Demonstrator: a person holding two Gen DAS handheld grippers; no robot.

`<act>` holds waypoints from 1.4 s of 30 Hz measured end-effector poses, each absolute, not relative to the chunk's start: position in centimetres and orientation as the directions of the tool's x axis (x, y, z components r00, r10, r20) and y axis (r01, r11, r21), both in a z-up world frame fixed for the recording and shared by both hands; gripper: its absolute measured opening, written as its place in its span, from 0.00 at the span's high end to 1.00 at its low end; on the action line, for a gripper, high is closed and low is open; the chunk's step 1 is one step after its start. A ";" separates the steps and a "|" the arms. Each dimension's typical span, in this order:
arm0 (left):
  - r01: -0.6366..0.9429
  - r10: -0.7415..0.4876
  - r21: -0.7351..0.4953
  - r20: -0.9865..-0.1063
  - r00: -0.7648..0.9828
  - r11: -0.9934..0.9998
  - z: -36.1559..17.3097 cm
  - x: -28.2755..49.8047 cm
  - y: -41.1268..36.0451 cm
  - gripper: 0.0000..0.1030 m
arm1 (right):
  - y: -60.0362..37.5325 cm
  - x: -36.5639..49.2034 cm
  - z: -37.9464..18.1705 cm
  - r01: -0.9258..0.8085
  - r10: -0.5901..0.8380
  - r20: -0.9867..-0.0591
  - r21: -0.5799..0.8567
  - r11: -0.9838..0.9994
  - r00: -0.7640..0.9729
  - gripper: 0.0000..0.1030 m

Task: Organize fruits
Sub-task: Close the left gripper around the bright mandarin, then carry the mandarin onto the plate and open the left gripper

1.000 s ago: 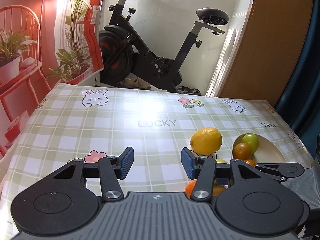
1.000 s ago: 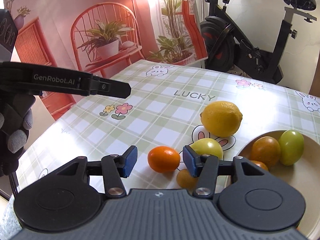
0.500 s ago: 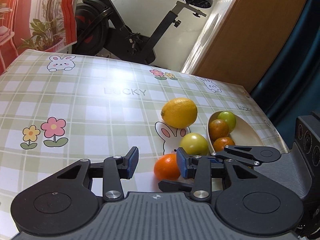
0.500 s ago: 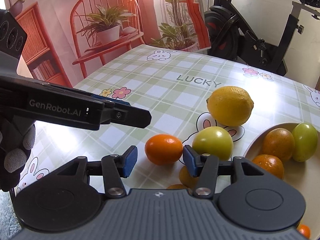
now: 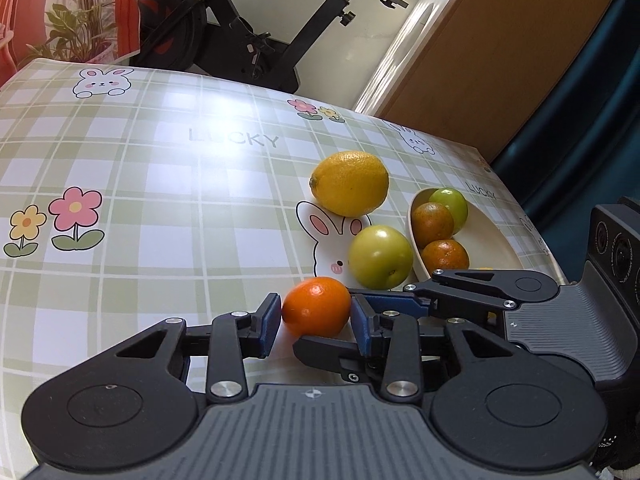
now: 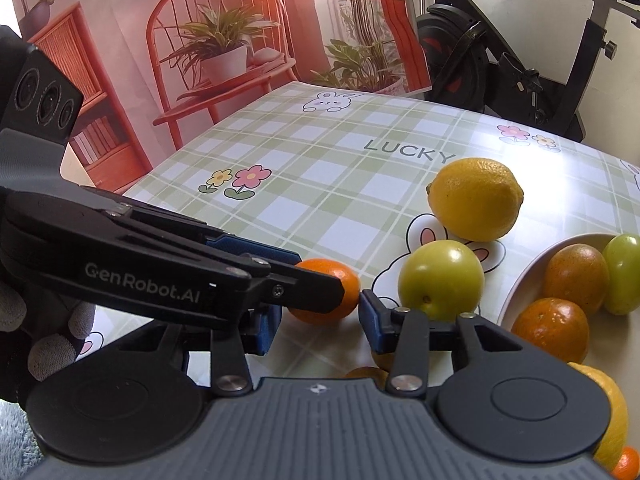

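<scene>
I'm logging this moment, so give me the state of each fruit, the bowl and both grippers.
Orange: on table, between left gripper's pads.
Left gripper: open around orange.
Right gripper: open, holding nothing.
Lemon: loose on table.
Green fruit: on table beside bowl.
Bowl: upright, holding several fruits.

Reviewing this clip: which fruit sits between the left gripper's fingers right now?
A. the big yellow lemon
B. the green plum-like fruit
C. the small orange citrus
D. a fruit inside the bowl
C: in the left wrist view the small orange citrus lies on the tablecloth between the blue pads of the left gripper, which flank it closely; whether they press it is unclear.
</scene>
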State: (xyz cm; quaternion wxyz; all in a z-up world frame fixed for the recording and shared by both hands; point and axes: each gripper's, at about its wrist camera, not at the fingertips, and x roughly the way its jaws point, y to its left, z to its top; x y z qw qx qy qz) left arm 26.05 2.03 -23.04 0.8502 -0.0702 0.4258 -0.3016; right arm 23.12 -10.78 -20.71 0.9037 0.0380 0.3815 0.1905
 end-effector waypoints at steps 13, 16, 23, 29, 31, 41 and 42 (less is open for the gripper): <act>0.484 -0.573 -0.342 -0.655 0.491 0.806 -20.9 24.5 1.8 0.62 | -10.9 21.6 -20.0 -0.310 0.380 -0.632 0.225 0.924 0.676 0.56; 0.503 -0.570 -0.316 -0.646 0.507 0.805 -19.5 24.0 0.8 0.62 | -11.2 20.7 -19.1 -0.303 0.373 -0.606 0.219 0.927 0.703 0.56; 0.561 -0.585 -0.270 -0.629 0.513 0.783 -16.5 23.5 -2.8 0.62 | -13.5 18.5 -16.5 -0.260 0.333 -0.534 0.209 0.943 0.778 0.56; 0.605 -0.608 -0.262 -0.630 0.483 0.752 -16.1 23.3 -7.0 0.62 | -16.8 16.9 -15.7 -0.187 0.272 -0.504 0.214 0.959 0.819 0.56; 0.620 -0.613 -0.259 -0.638 0.466 0.741 -16.3 23.4 -8.3 0.61 | -17.8 16.4 -15.7 -0.162 0.247 -0.504 0.207 0.965 0.828 0.56; 0.667 -0.620 -0.250 -0.676 0.399 0.702 -17.9 24.5 -14.0 0.61 | -23.3 15.0 -17.0 -0.041 0.161 -0.518 0.234 0.971 0.840 0.56; 0.669 -0.618 -0.249 -0.679 0.395 0.701 -18.1 24.6 -14.5 0.61 | -23.8 15.0 -17.2 -0.031 0.155 -0.520 0.239 0.971 0.840 0.56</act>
